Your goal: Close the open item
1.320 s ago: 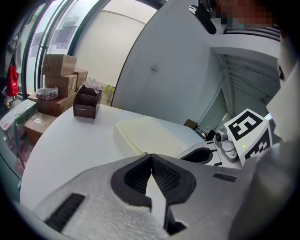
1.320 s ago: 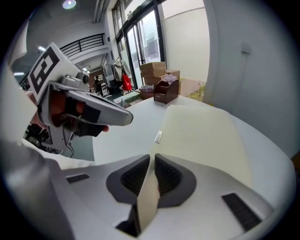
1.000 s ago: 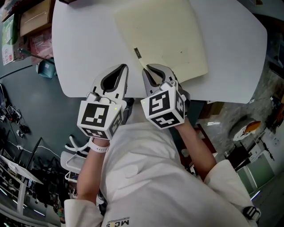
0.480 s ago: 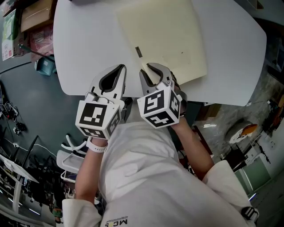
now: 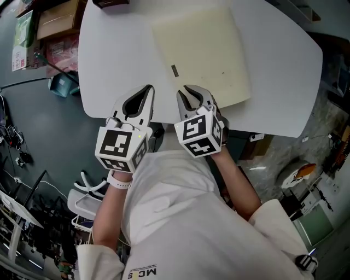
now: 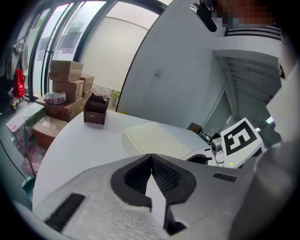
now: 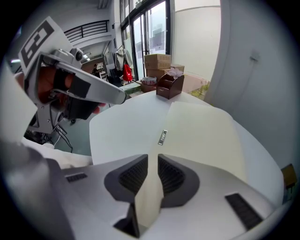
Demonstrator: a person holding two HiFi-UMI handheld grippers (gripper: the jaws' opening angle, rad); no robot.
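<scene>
A flat cream case [image 5: 202, 54] with a small metal tag [image 5: 175, 70] lies shut on the white table [image 5: 120, 54]. My right gripper [image 5: 185, 90] sits at the case's near left corner. Its jaws stand slightly apart and have just been closing a little. In the right gripper view the cream surface [image 7: 201, 136] fills the gap at the right gripper [image 7: 153, 157], and the pads do not visibly press on it. My left gripper [image 5: 149, 87] hovers over the table's near edge, left of the case, shut on nothing; its tips meet at the left gripper [image 6: 150, 155].
A small brown box [image 5: 109, 3] stands at the table's far edge. Cardboard boxes [image 5: 57, 19] and packets lie on the floor beyond the table's left side. The person's white-sleeved body is right behind the grippers.
The right gripper's jaws stand wider apart than a second ago. The left gripper has lifted slightly. The case has not moved.
</scene>
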